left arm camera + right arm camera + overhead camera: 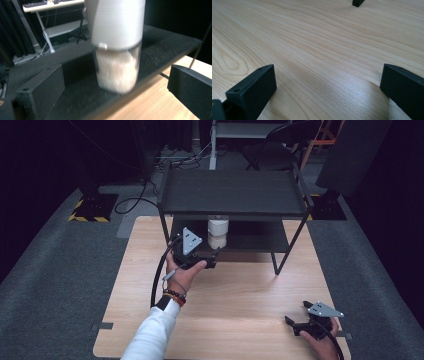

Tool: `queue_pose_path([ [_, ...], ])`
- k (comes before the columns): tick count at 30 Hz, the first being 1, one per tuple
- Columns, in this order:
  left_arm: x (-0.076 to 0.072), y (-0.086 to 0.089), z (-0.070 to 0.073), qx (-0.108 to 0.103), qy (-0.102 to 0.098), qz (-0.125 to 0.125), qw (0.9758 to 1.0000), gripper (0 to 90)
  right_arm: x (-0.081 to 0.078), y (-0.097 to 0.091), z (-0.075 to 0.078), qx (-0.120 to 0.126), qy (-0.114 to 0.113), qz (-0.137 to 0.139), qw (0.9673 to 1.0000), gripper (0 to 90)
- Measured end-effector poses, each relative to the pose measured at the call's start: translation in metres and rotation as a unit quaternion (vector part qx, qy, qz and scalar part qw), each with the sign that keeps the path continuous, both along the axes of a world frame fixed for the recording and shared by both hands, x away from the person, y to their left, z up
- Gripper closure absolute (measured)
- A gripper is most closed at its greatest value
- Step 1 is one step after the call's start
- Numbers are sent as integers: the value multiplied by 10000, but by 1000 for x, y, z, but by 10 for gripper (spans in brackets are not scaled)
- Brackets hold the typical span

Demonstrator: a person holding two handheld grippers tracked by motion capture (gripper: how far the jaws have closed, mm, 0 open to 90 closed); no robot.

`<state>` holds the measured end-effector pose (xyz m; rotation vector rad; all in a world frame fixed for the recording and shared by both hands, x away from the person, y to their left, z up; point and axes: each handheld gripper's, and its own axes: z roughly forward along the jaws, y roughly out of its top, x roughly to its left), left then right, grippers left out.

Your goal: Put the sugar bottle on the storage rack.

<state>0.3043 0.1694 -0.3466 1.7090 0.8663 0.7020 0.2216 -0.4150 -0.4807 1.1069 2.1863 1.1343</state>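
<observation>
A: Step in hand, left side first. The left gripper sits at the near edge of the rack's lower shelf, facing the jar. The jar stands upright on that shelf, white lid on top, pale grains in the clear lower part. I read this as a placement just finished: jar set down, grip let go.

B: Fingers on that side?

A: Wide apart. In the left gripper view both fingers stand clear of the jar, with dark shelf showing on either side of it. Nothing touched, nothing held. The jar sits between and beyond them, near the shelf's front edge.

B: Next move?

A: My judgement: draw the left gripper straight back toward the near side, keeping the fingers spread so neither one clips the jar and tips it. The shelf above leaves little headroom, so lifting out would be the poorer choice.

B: And to the right?

A: The right gripper rests low at the near right corner of the surface. Its fingers are also wide apart, bare wood between them, holding nothing.
</observation>
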Motion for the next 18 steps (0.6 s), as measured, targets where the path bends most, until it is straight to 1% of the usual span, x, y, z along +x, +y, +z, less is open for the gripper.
queue_pose_path([
  [1,-2,5,-2,-71,46,-40,10000,14,0,0,0,1,0,1,10000,3],
  [3,-9,12,-7,-126,3,-78,9999,14,0,0,0,0,0,0,10000,3],
  [5,-15,18,-11,-216,32,-73,9997,15,0,0,0,0,-1,1,10000,3],
  [9,-26,27,-19,-197,89,18,9998,15,0,0,0,1,0,1,10000,3],
  [11,-32,29,-24,-155,119,67,9998,17,0,0,0,0,-1,1,10000,3],
  [13,-39,33,-35,-201,129,109,9997,17,0,0,0,0,1,-3,10000,3],
  [14,-40,34,-38,-217,161,103,9996,18,0,0,0,-2,-1,-1,10000,3],
  [15,-42,36,-41,-223,200,97,9995,18,0,0,0,0,0,6,10000,3],
  [17,-48,37,-50,-224,208,152,9994,18,0,0,0,-1,0,7,10000,3],
  [18,-50,40,-55,-225,253,153,9993,18,0,0,0,0,-1,7,10000,3],
])
